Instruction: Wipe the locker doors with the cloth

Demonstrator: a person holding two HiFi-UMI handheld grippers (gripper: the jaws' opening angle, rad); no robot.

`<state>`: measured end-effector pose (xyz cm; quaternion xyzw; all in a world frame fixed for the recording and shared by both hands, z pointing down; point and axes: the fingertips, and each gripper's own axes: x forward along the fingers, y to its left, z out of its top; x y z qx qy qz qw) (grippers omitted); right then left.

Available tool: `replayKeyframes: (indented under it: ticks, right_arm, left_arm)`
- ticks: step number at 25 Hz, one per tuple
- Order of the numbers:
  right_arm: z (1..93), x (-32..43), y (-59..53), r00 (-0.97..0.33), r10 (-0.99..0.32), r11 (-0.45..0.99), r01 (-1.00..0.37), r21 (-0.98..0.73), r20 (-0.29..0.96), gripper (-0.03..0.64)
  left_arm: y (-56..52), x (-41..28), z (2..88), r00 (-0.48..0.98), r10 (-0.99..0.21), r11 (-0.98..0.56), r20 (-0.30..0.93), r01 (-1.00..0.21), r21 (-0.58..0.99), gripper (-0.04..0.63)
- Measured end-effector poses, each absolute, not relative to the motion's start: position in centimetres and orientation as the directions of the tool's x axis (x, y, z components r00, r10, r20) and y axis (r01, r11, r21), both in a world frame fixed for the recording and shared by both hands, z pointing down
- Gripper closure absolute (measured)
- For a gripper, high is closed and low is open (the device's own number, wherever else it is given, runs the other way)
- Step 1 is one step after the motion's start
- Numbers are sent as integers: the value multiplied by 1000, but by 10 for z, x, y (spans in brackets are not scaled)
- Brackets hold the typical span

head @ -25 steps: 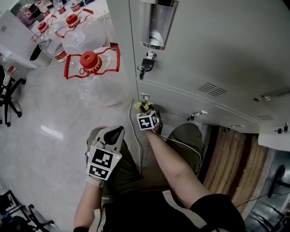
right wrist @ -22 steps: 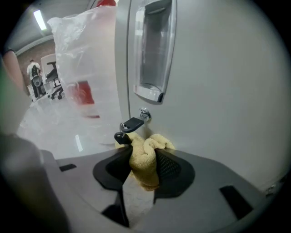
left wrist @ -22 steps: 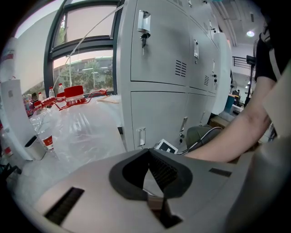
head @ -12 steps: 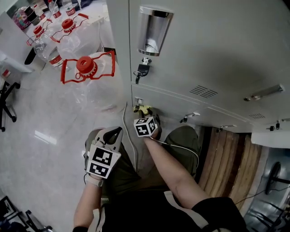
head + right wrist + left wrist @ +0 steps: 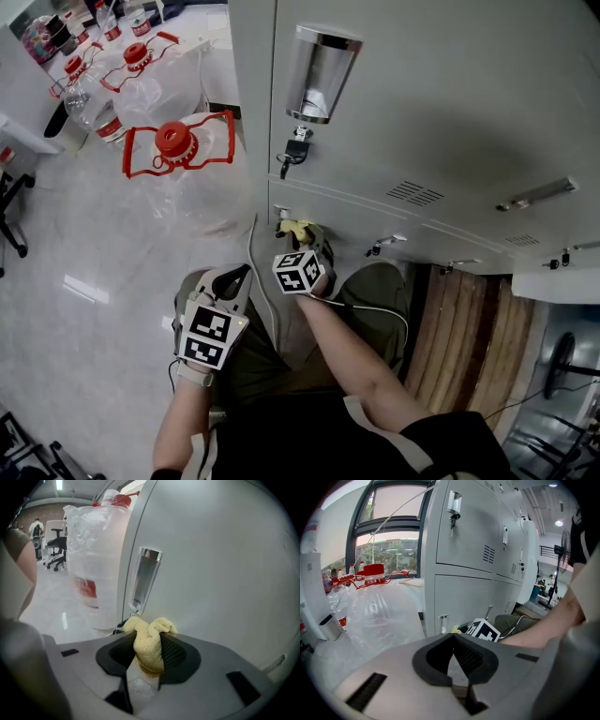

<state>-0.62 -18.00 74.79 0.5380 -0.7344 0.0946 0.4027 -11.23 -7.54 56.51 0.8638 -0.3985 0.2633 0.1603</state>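
A bunched yellow cloth (image 5: 149, 641) sits pinched in my right gripper (image 5: 148, 645), held against the lower grey locker door (image 5: 347, 220) near its left edge. In the head view the same cloth (image 5: 296, 228) peeks out past the right gripper (image 5: 307, 246) and its marker cube. A chrome recessed handle (image 5: 143, 580) and a key in its lock (image 5: 292, 150) belong to the upper door (image 5: 441, 94). My left gripper (image 5: 236, 278) hangs back by my knee, shut with nothing in it, its jaws together in the left gripper view (image 5: 454, 653).
Large clear water jugs with red caps (image 5: 173, 141) in plastic wrap stand on the shiny floor left of the lockers. Further locker doors with small latches (image 5: 384, 242) run to the right. A white cable (image 5: 258, 281) trails by my legs. Wooden slats (image 5: 478, 337) lie at lower right.
My right gripper with the cloth has shifted a little up the lower door, close below the lock. The left gripper has stayed by my knee.
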Motion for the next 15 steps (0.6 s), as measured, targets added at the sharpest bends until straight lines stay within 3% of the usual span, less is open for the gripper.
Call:
replayKeyframes:
  ticks: [15]
  right_arm:
    - [695, -40, -187, -214, -765, 442, -860, 254, 607, 468]
  left_arm:
    - [-82, -108, 569, 560, -596, -635, 575, -767, 89, 584]
